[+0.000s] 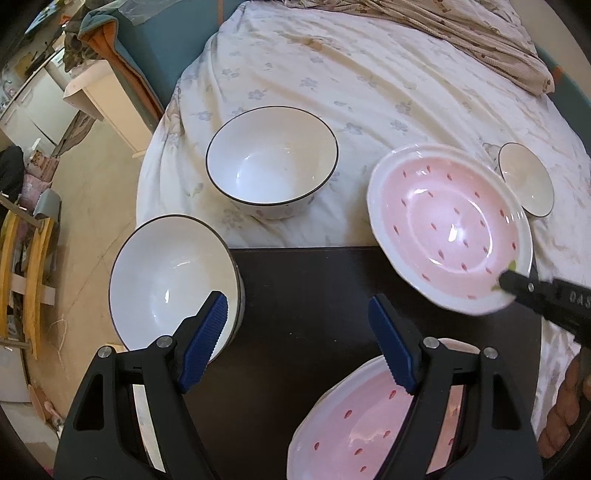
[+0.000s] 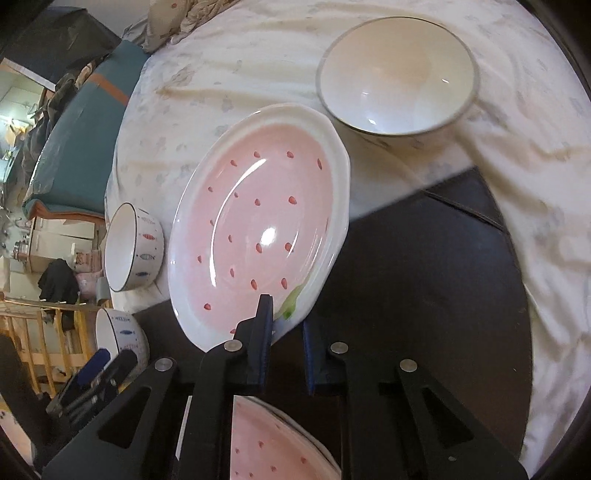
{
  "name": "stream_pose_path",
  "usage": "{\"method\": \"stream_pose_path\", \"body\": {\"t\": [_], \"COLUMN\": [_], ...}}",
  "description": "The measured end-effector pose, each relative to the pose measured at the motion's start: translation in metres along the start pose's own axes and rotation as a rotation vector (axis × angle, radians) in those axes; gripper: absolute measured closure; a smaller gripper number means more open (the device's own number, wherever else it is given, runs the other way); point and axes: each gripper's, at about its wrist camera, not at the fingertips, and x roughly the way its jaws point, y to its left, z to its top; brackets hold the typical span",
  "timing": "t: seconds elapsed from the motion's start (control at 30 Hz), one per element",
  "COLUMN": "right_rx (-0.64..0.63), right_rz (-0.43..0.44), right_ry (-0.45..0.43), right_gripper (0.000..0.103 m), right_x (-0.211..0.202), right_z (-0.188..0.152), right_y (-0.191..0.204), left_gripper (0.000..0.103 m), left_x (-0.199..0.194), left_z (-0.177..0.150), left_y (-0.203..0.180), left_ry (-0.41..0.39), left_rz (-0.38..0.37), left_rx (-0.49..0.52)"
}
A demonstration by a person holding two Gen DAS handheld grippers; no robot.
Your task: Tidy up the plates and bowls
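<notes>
floral bedsheet, dark table, patterned quilt

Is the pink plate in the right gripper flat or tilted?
Tilted: the pink plate hangs off the dark mat, pinched at its rim by the right gripper.

Floral bedsheet, beige floor, white cabinet.

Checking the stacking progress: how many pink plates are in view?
2. One pink plate is held tilted at its rim by the right tool; the other plate lies on the dark board, possibly with more beneath.
</notes>
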Motion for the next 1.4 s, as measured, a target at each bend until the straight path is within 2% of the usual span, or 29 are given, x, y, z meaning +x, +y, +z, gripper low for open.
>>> {"method": "stream_pose_path", "body": {"t": [0.23,0.47,0.57,0.6,0.8,0.87,0.93,1.0,1.2,1.4], "right_rx": [0.024,0.064,0.075,0.078,0.112,0.13,0.144,0.147,0.134,0.121], "right_rz": [0.005,-0.006,-0.001,0.0,-0.012,0.007,0.019,0.022,0.023,0.034], "right_ry": [0.028,0.074,0.089,0.093,0.052,0.044,0.041,0.039,0.05,0.057], "right_gripper": [0.088,0.086,0.085,0.082,0.08,0.08,0.076,0.075,0.074,0.075], "right_x": [-0.011,-0.002,-0.002,-0.002,-0.013,-0.014,-0.012,-0.01,-0.003,0.002], "right_z": [-0.014,-0.01,-0.008,-0.007,0.001,0.005,0.01,0.014,0.027,0.033], "right_y": [-0.026,-0.045,-0.046,-0.046,-0.06,-0.066,-0.071,-0.074,-0.073,-0.074], "left_gripper": [0.027,0.027,0.027,0.027,0.028,0.033,0.048,0.053,0.058,0.058], "left_x": [0.001,0.001,0.01,0.016,0.039,0.048,0.057,0.065,0.087,0.087], "left_z": [-0.001,-0.003,0.005,0.011,0.026,0.029,0.031,0.033,0.039,0.043], "left_y": [-0.009,-0.024,-0.032,-0.035,-0.055,-0.061,-0.067,-0.069,-0.071,-0.081], "left_ry": [0.016,0.007,0.034,0.058,0.14,0.158,0.188,0.217,0.266,0.235], "left_rz": [-0.05,-0.051,-0.049,-0.052,-0.135,-0.163,-0.177,-0.183,-0.193,-0.196], "left_rx": [-0.002,0.05,0.067,0.059,0.035,0.034,0.038,0.022,-0.006,0.025]}}
